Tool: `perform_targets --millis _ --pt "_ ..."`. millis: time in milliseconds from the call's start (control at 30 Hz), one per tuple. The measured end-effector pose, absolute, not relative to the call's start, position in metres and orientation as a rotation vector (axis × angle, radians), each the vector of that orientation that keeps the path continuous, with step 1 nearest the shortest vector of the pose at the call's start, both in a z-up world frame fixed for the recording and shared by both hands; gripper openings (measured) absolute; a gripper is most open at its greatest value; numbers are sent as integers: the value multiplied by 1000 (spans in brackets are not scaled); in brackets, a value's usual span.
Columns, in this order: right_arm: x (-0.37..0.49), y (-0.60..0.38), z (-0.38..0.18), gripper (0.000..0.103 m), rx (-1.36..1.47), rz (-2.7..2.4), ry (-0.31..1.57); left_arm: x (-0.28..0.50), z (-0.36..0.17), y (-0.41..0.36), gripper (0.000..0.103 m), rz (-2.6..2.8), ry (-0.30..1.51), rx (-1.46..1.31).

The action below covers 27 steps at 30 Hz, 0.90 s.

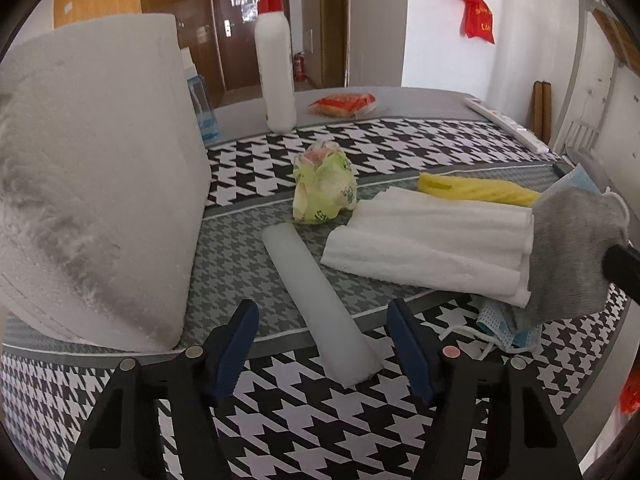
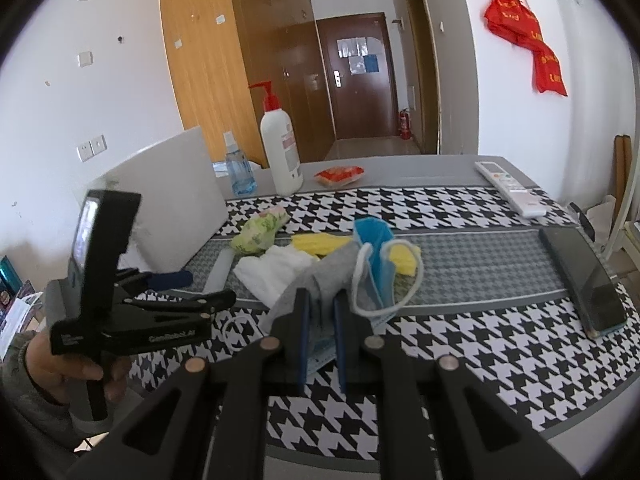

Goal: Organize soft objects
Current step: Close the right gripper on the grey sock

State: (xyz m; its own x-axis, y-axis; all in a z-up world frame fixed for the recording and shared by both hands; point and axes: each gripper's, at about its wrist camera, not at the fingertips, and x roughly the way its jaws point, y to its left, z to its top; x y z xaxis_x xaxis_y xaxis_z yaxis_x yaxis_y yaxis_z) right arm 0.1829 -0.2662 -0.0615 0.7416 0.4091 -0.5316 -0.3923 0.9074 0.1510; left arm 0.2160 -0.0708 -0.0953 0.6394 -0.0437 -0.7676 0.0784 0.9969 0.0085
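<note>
My left gripper [image 1: 322,344] is open and empty, its jaws on either side of the near end of a white foam strip [image 1: 316,300]. A folded white towel [image 1: 432,244], a yellow cloth [image 1: 476,192] and a crumpled green bag [image 1: 322,184] lie beyond it. My right gripper [image 2: 320,320] is shut on a grey cloth [image 2: 332,272] and a blue face mask [image 2: 376,256], held just above the table. The grey cloth also shows in the left wrist view [image 1: 576,256]. The left gripper [image 2: 188,296] shows at the left of the right wrist view.
A big white foam block [image 1: 92,184] stands at the left. A white pump bottle [image 1: 276,64], a blue spray bottle [image 2: 238,172] and a red snack packet [image 1: 344,104] stand at the back. A remote [image 2: 508,188] and a dark phone [image 2: 584,280] lie at the right on the houndstooth cloth [image 1: 320,420].
</note>
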Motion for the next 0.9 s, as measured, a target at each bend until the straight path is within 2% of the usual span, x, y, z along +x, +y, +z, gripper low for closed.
perform_targets --millis 233,300,533,900 --pt "177 -272 -51 14 50 452 554 216 -93 -73 43 -71 888 31" --pt "177 -274 -50 14 57 454 550 217 -92 -76 31 -78 890 41" --pt "175 -280 -41 14 66 463 525 218 -90 -75 24 -76 874 47" --pt "167 -277 -28 14 56 469 487 199 -75 -75 19 -118 792 83"
